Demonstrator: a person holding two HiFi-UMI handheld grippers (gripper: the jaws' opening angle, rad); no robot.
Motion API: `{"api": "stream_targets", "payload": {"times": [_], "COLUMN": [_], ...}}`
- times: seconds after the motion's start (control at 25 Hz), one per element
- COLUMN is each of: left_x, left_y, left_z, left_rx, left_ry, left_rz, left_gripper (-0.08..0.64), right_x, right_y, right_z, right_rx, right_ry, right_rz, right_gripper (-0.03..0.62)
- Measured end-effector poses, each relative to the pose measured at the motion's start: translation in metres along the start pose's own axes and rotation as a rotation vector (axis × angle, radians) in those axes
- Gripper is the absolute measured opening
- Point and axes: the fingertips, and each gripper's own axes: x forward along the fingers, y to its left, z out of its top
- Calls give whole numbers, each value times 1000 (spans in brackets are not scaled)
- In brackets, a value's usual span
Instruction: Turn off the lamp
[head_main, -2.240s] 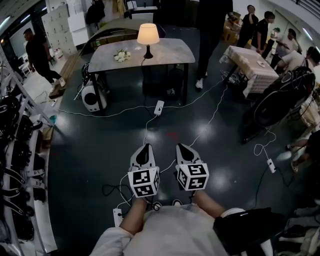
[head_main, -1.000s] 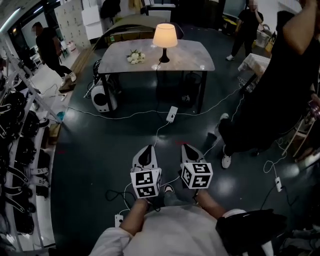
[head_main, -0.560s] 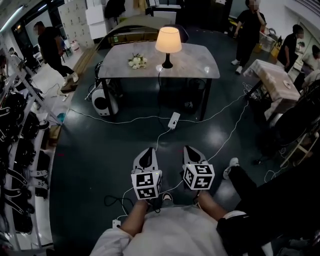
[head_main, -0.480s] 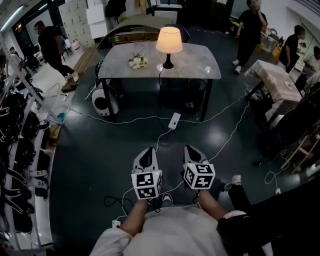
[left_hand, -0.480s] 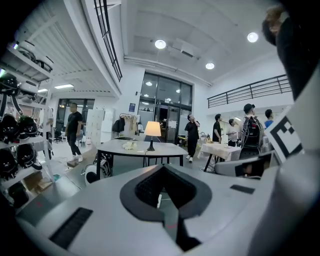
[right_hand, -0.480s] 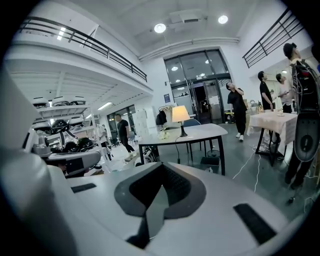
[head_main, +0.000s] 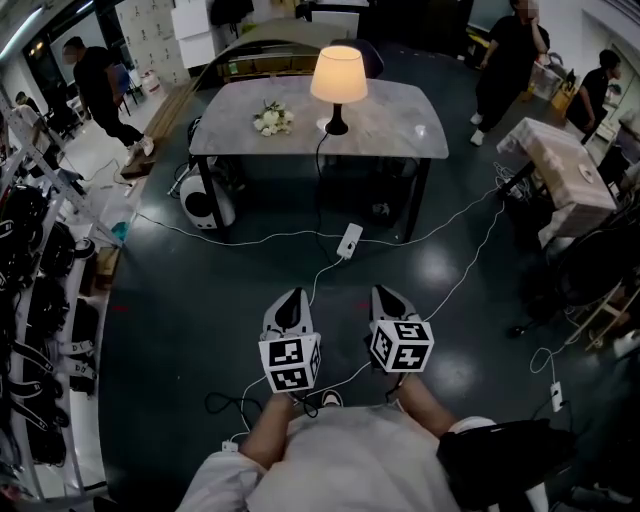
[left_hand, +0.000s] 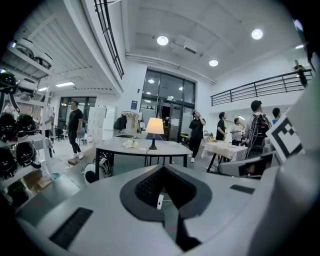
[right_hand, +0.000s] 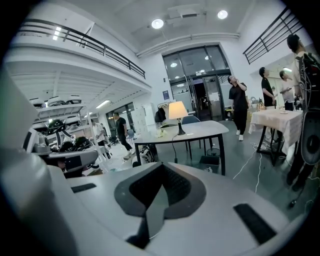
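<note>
- A small dark bin (right_hand: 210, 161) is seen on the floor under the table; its contents cannot be made out.
- A rack (head_main: 30, 260) along the left wall is filled with dark helmets, shelf upon shelf.
- The left gripper (head_main: 289, 298) is held low in front of the person, its jaws brought fully together with nothing between them.
- The right gripper (head_main: 386, 294) is held just beside it, its jaws likewise pressed together and empty.
- Both grippers are pointed across the floor toward the table and are kept well apart from it.
- The lamp (head_main: 337, 85) is lit and stands upright near the middle of the grey table (head_main: 400, 125), toward its far edge.
- A small bunch of white flowers (head_main: 270, 120) is laid on the tabletop to the left of the lamp.
- A cord is run from the lamp base over the near edge of the table down to a white power strip (head_main: 349, 240) on the floor.
- A round white device (head_main: 198, 205) is set on the floor by the table's left legs.
- The dark, glossy floor (head_main: 200, 320) is crossed by several white cables.
- A second table with a pale cloth (head_main: 560, 165) is placed at the right.
- Several people (head_main: 510, 50) are seen standing at the back of the room, and one person (head_main: 95, 80) at the far left.
- Round ceiling lights, a balcony railing and tall glass doors are shown in the gripper views.
</note>
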Motion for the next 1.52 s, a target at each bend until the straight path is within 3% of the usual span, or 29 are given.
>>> {"api": "stream_targets", "payload": {"times": [0.8,1.52], "left_x": [63,218], "left_y": [29,119], "left_z": [-6,63], "left_rx": [-18,-3], "left_ry": [49,50], "left_rz": [2,-61], "left_gripper": [-2,-2], "right_x": [54,203], "right_y": [-26,-22], "right_z": [-4,76], "right_rx": [17,23], "right_ry": [64,60], "right_rz": [-47,-112], "right_gripper": [-2,-2]}}
